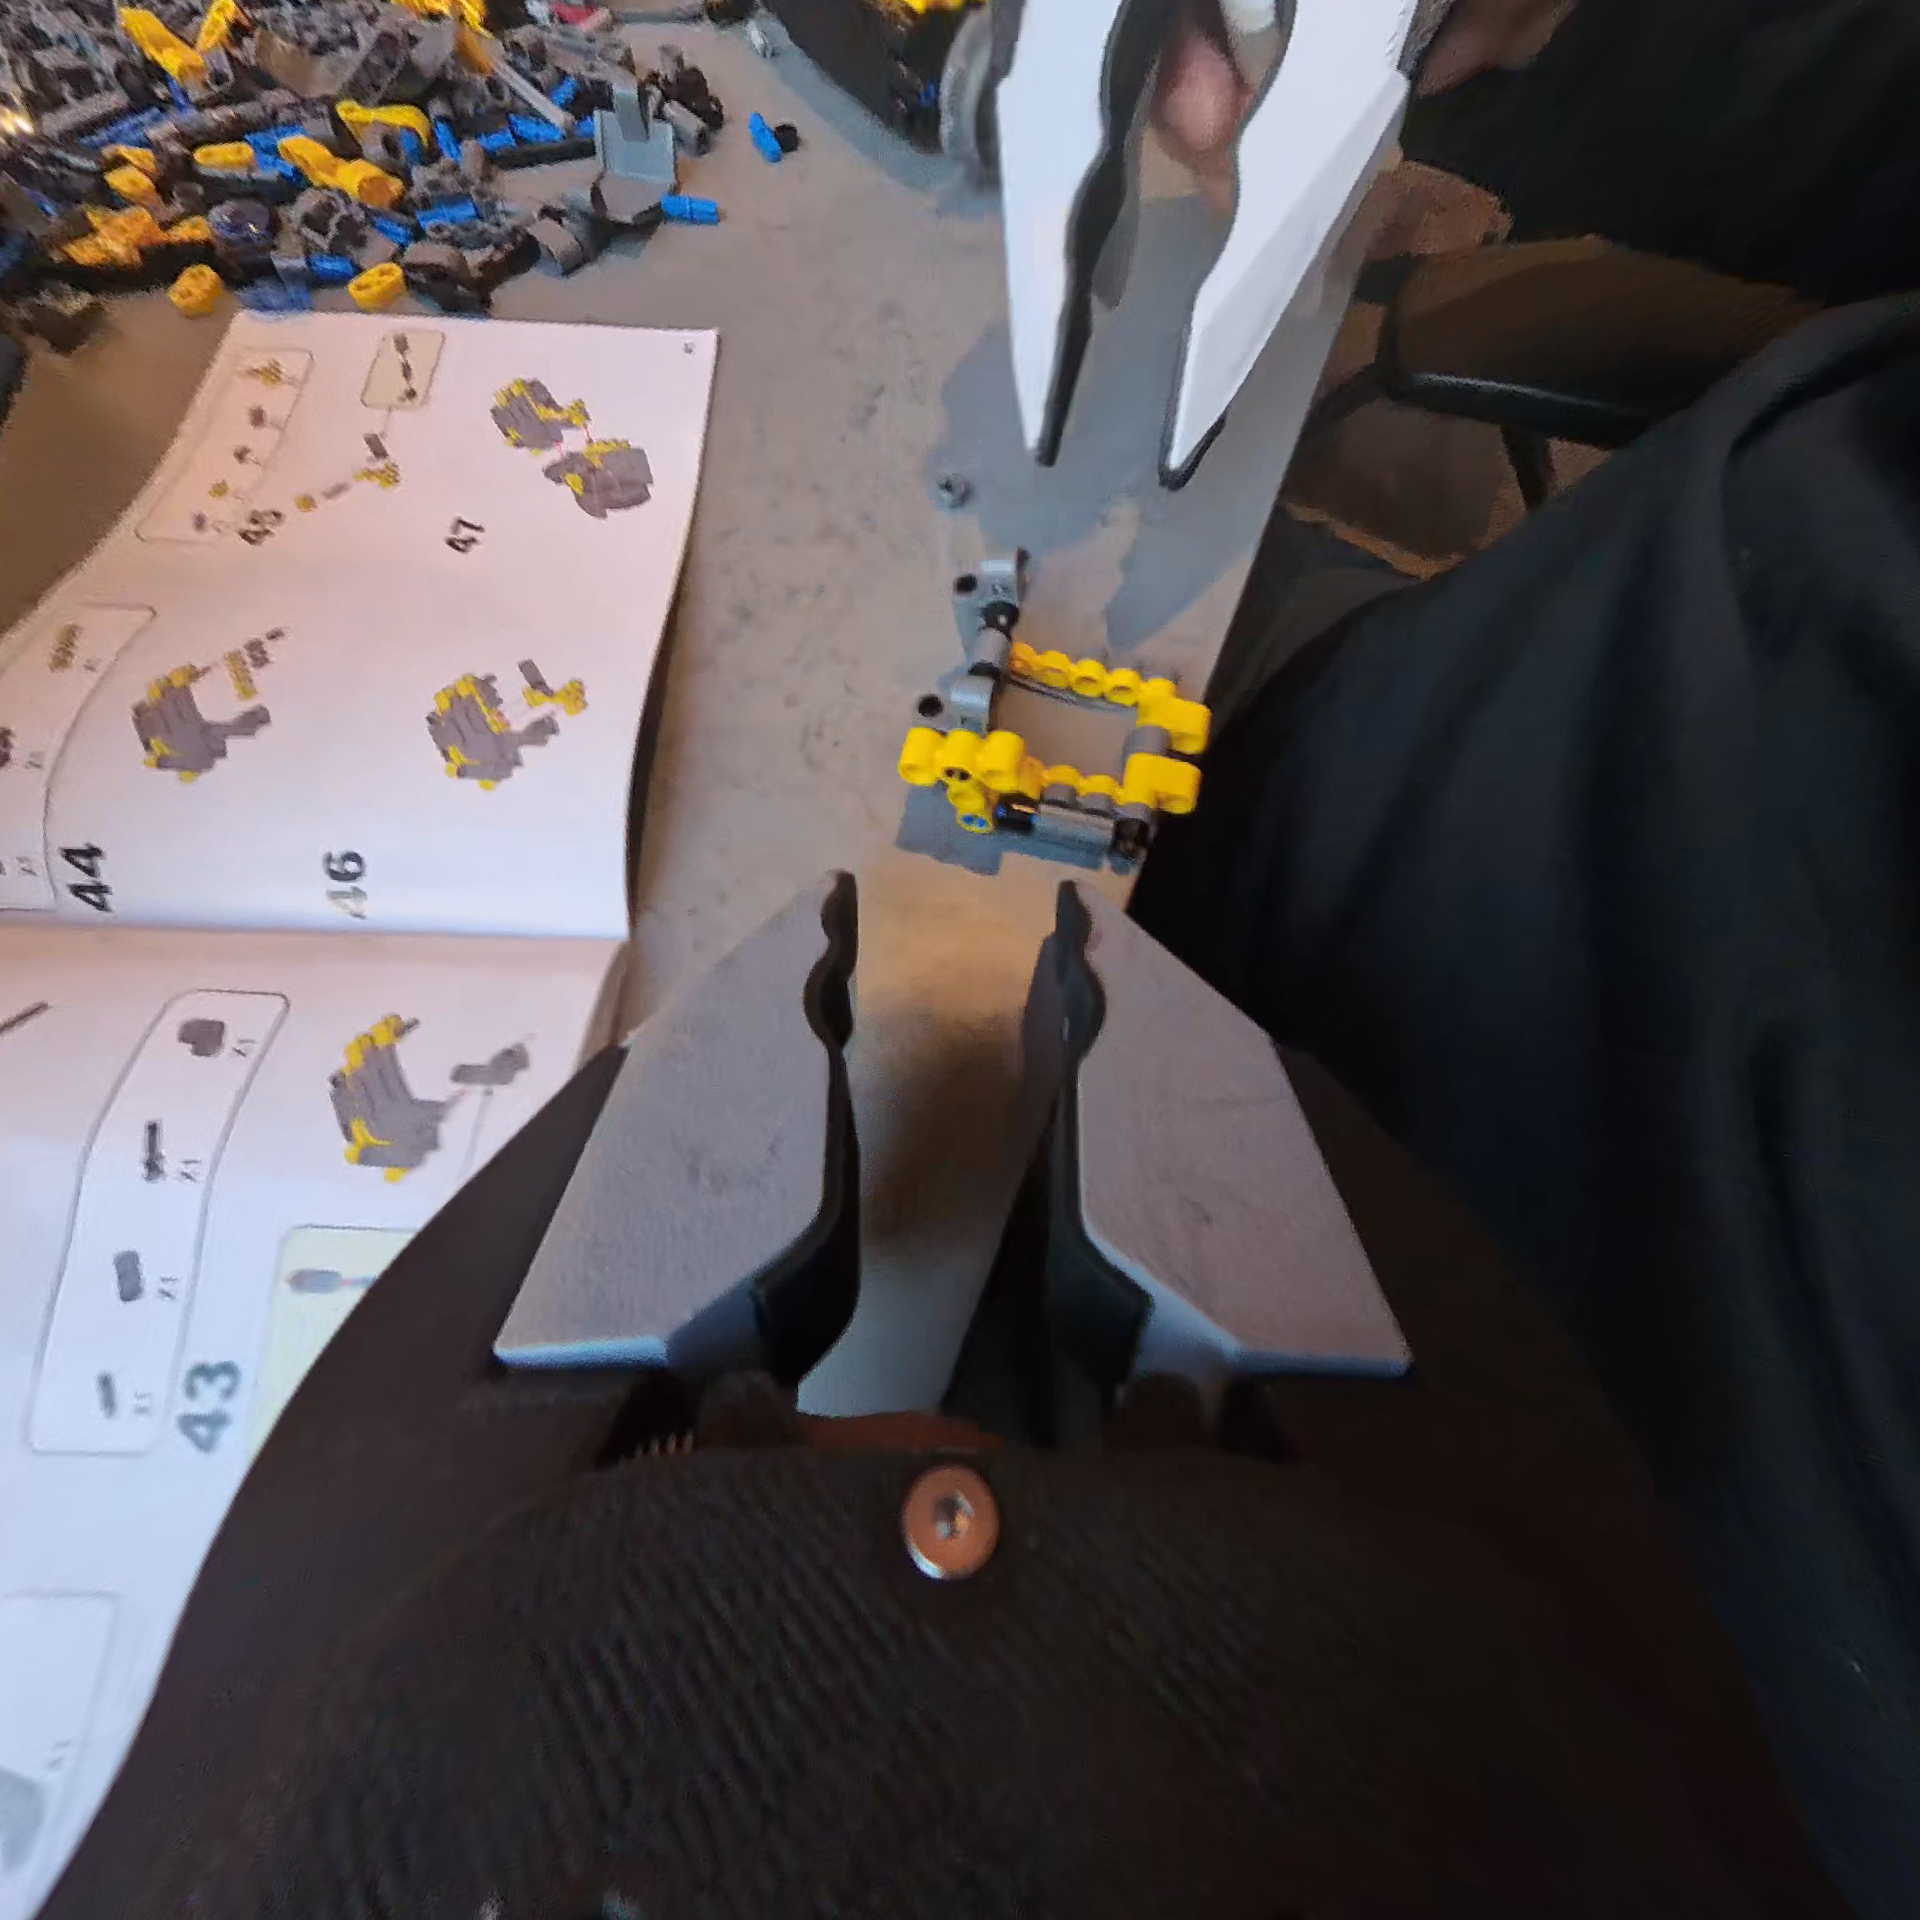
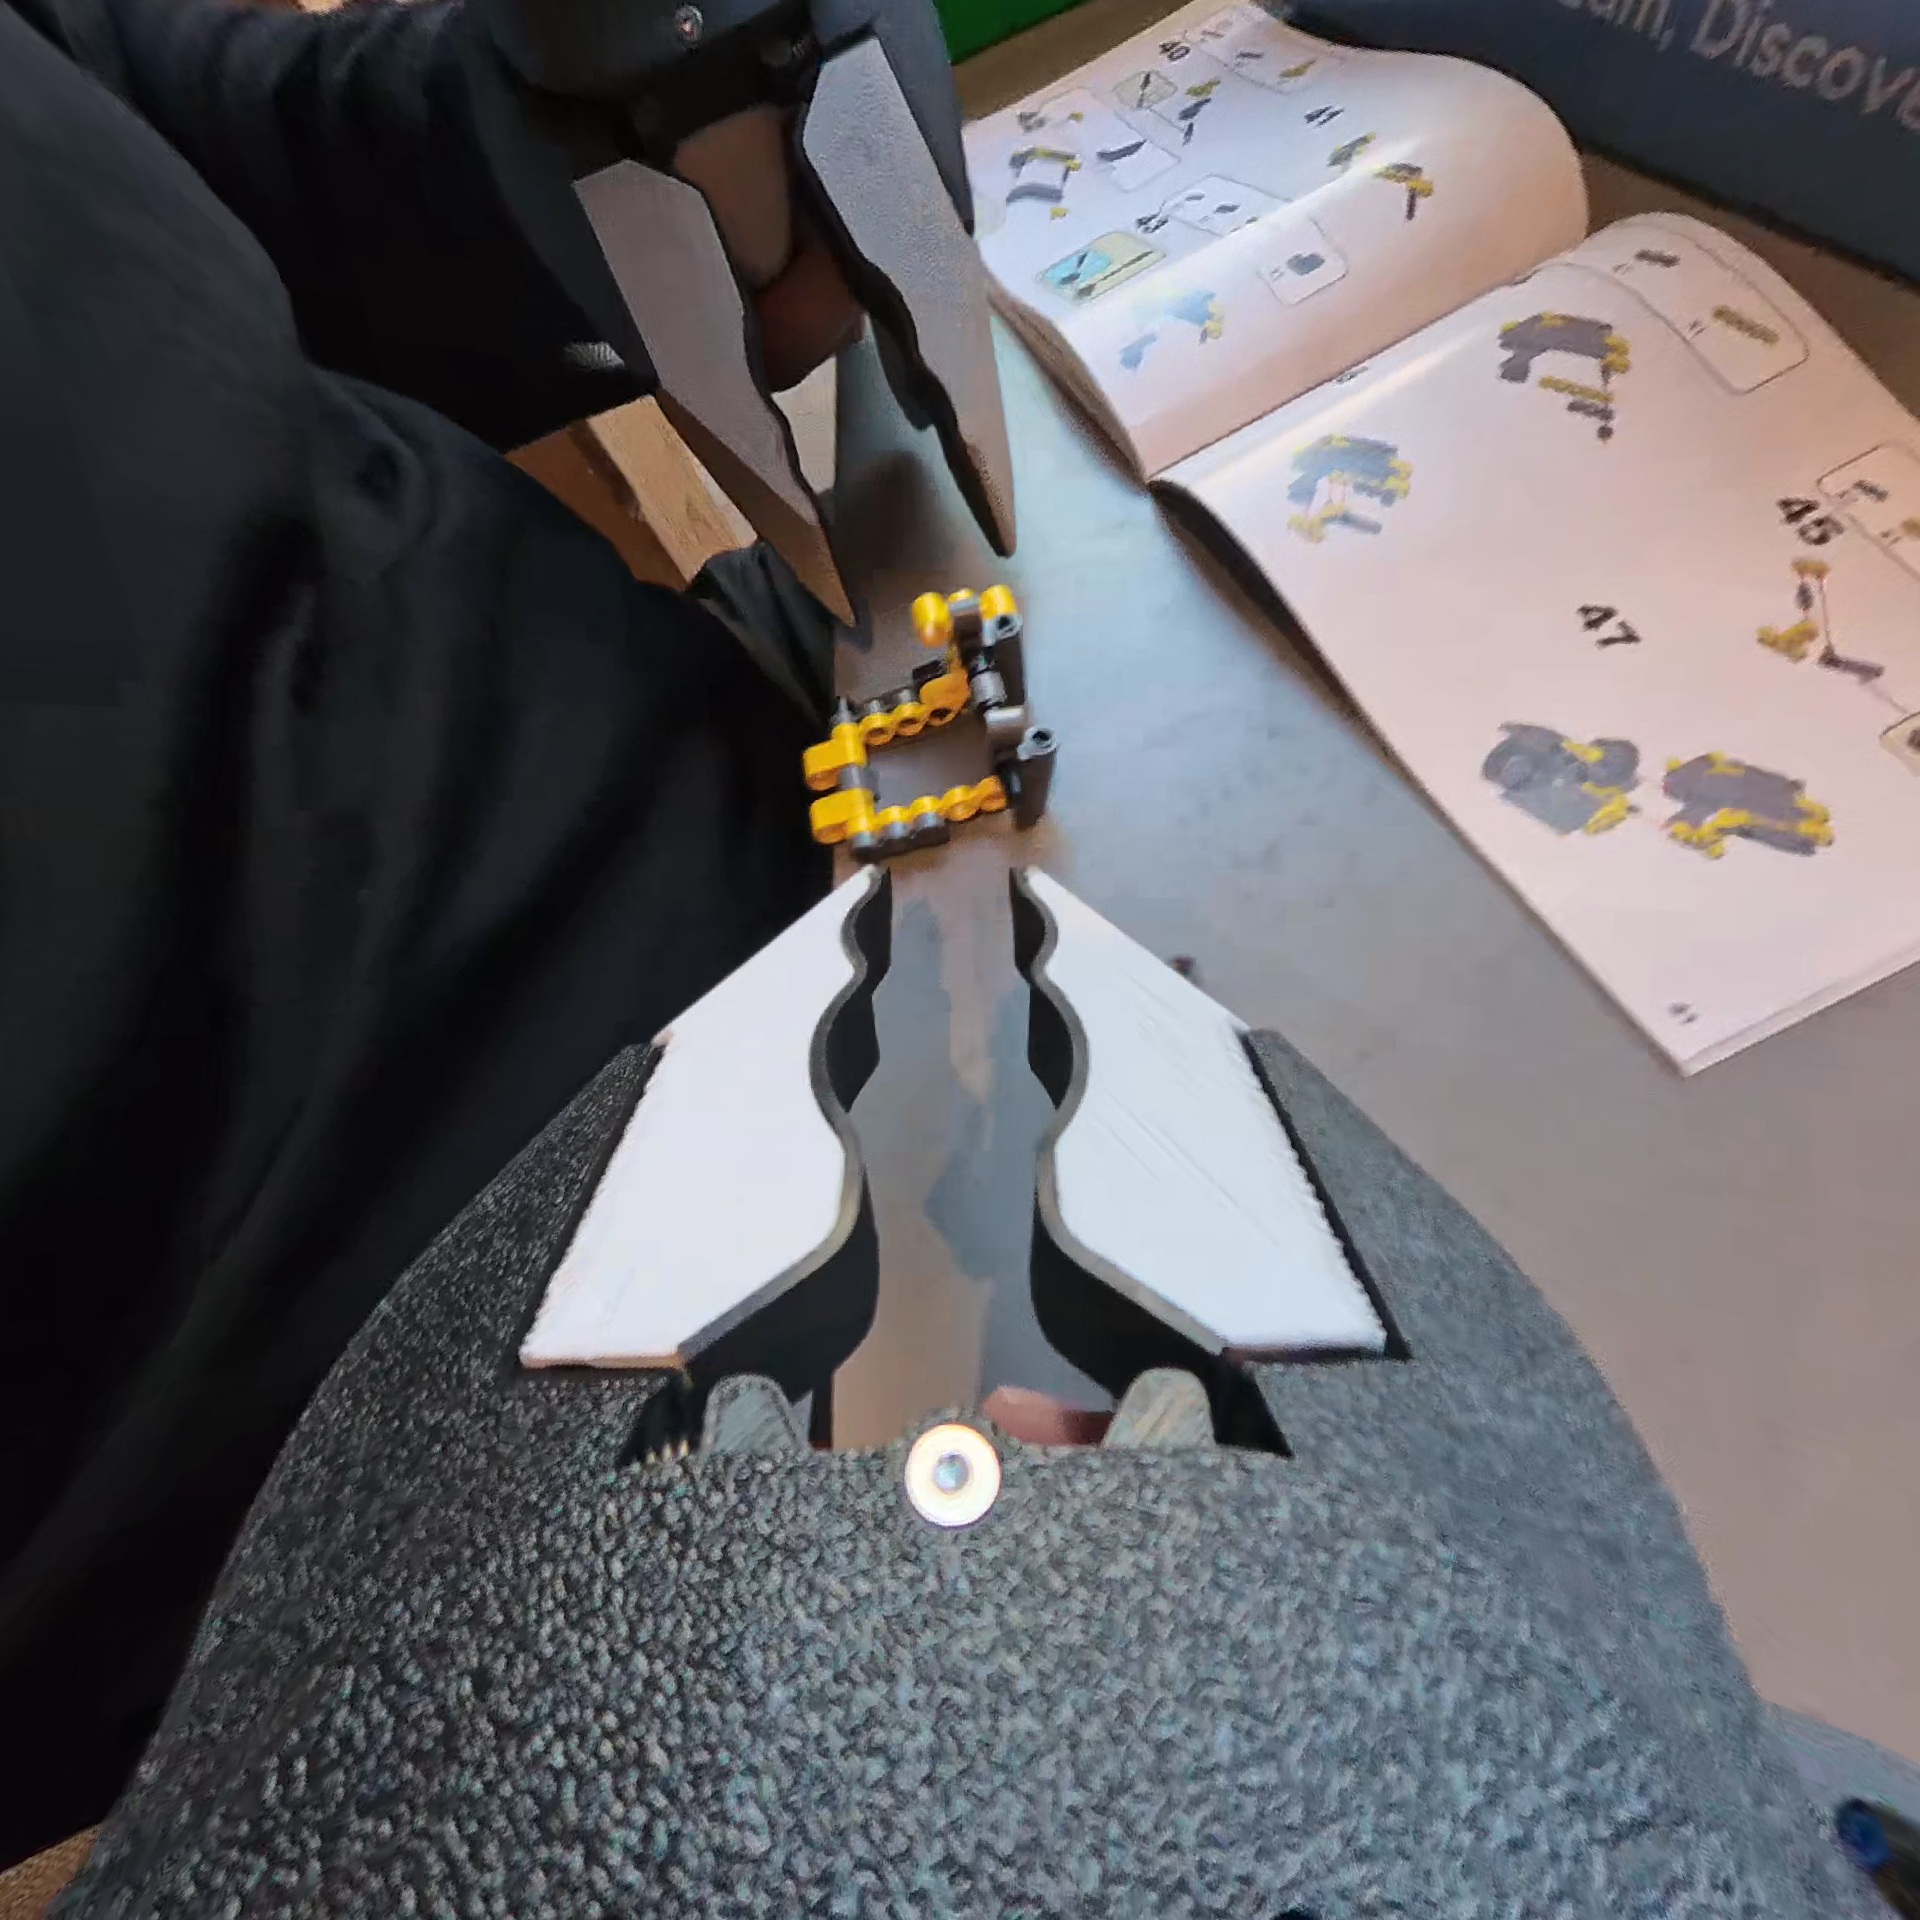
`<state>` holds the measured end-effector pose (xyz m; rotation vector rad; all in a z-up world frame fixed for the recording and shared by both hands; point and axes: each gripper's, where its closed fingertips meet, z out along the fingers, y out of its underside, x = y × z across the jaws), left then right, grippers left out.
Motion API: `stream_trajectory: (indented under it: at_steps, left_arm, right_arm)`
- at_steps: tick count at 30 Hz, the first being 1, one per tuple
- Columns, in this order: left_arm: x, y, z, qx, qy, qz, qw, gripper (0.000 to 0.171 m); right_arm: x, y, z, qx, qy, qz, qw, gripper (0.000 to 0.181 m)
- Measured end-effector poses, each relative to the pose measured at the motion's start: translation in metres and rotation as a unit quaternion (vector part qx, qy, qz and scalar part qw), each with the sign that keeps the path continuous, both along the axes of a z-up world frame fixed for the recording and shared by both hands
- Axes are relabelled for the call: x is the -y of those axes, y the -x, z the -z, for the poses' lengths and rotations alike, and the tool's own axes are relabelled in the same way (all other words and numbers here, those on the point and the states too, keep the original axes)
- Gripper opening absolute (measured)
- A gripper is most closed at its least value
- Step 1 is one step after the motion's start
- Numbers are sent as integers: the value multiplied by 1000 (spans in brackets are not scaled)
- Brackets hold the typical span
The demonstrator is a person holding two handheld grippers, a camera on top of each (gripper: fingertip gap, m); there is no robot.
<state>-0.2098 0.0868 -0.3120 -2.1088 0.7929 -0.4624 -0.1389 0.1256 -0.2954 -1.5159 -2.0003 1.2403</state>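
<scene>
A small yellow-and-grey brick frame (image 1: 1055,753) lies flat on the grey table near its edge, between the two grippers. My left gripper (image 1: 956,899), with grey fingers, is open and empty, its tips just short of the frame. My right gripper (image 2: 948,881), with white fingers, is open and empty, its tips just short of the frame (image 2: 925,743) from the opposite side. In the left wrist view the right gripper (image 1: 1112,468) points down at the table beyond the frame. In the right wrist view the left gripper (image 2: 930,587) hangs just past the frame.
An open instruction booklet (image 1: 395,644) lies on the table beside the frame; it also shows in the right wrist view (image 2: 1507,582). A pile of loose yellow, blue and grey bricks (image 1: 312,177) sits at the far side. A person's dark clothing (image 1: 1610,935) fills the space past the table edge.
</scene>
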Motion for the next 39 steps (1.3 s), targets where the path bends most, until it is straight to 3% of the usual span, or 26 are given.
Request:
stream_trajectory:
  at_steps: [6,11,14,16,21,26,39]
  left_arm:
    - [2,-15,11,-42,5,22,999,56]
    - [-5,-17,11,-85,-9,59,995,68]
    - [-4,-21,13,-71,25,96,993,70]
    - [-4,-26,12,-54,37,113,991,68]
    - [-10,-27,12,-55,37,123,990,58]
    - [-3,-27,13,-63,31,128,989,67]
    - [-5,-22,15,-90,5,89,992,59]
  right_arm:
    - [23,-9,21,20,-76,-28,997,21]
    - [36,-6,24,23,-88,-46,995,20]
    - [31,-1,22,14,-92,-30,995,14]
    - [30,1,20,11,-84,-25,996,8]
    - [33,1,25,19,-104,-37,994,11]
    - [32,1,29,24,-111,-37,993,17]
    - [22,-1,29,33,-113,19,993,28]
